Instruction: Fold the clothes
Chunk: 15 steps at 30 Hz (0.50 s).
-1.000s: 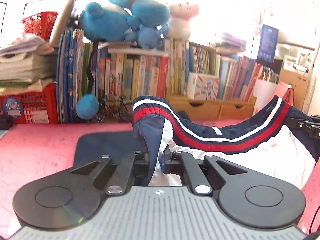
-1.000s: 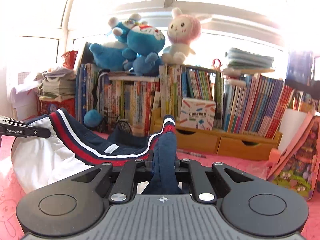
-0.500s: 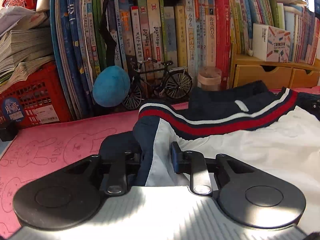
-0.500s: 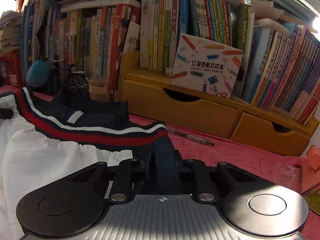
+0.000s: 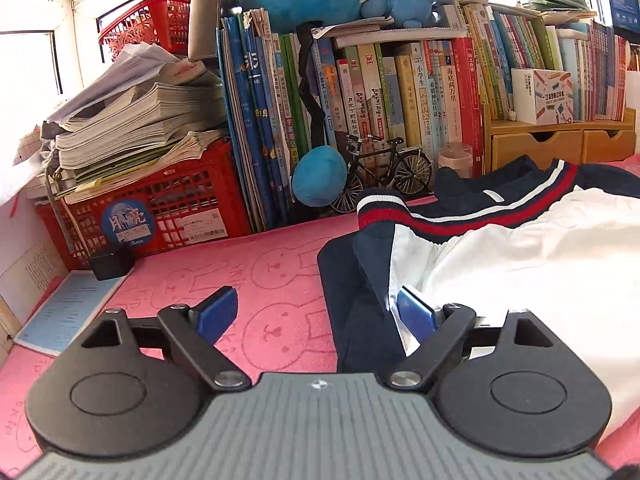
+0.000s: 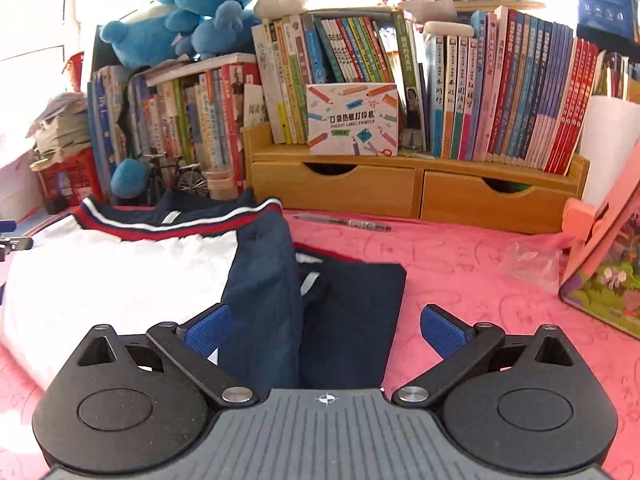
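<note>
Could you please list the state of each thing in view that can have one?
Left gripper: jaws opening, jacket edge between them, unpressed.
Right gripper: jaws opening, navy fabric between them, unpressed.
Jacket: lying folded on the pink mat.
Wooden drawers: closed.

Left tongs (image 5: 316, 314) opening, right tongs (image 6: 326, 330) opening (blue pads apart), both tilted downward
</note>
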Motion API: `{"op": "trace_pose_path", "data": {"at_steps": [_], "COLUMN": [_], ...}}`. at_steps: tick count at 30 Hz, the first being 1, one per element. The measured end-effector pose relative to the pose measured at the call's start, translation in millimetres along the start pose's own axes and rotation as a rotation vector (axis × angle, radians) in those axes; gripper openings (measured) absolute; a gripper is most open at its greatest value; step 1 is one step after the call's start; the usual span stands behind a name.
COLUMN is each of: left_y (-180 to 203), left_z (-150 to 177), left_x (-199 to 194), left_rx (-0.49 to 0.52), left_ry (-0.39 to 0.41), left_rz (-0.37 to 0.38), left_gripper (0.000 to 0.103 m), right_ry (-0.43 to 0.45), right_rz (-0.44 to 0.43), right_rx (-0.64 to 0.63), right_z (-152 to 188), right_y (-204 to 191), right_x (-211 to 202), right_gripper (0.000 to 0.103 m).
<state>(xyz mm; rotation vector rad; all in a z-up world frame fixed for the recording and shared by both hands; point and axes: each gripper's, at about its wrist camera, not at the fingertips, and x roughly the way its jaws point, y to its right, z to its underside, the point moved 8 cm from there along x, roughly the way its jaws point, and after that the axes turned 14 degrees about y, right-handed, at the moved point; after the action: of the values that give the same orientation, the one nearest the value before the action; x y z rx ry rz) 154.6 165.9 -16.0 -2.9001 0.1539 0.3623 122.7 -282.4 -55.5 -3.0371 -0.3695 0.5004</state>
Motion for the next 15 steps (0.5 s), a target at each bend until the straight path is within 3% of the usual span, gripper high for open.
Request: {"op": "trace_pose_path", "data": {"at_steps": [2,5,7,10,13,15], "left_y": [-6.2,-21.4,-26.4,-9.8,13.2,22.0], "left_z": [7.5,19.6,25.7,30.9,35.8,41.6], "left_x": [-11.3,-26.0,-42.1,-69.1,-79.5,-76.9], "left_rx": [-0.003,-0.082,-0.169,-0.214,-0.155,-0.14], "left_ry": [-0.02,-0.068,-0.069,-0.047,-0.036,-0.053], "left_rz": [-0.027,-0.08,-0.063,0.058,0.104,0.107], "left_gripper": [0.089,0.089,0.089,0.089,0.089,0.089], "right_ry": [-0.021,-0.037,-0.026,0.009,0.001,-0.042], "right_rz": [-0.031,-0.043,-0.082,-0.13,-0.11,-0.086], "right_rx": [0.021,0.035,0.066,0.069,0.132,0.21], "right_z": [15.3,31.1,35.0,30.7,27.5,31.7], "right_y": [-0.8,-5.8,-15.4,-30.7,-36.5,-35.7], "right_x": [-14.8,-23.7,-28.5,-25.8,-7.8,6.0], "right_gripper": [0.102,0.101,0.099,0.091,0.071,0.049]}}
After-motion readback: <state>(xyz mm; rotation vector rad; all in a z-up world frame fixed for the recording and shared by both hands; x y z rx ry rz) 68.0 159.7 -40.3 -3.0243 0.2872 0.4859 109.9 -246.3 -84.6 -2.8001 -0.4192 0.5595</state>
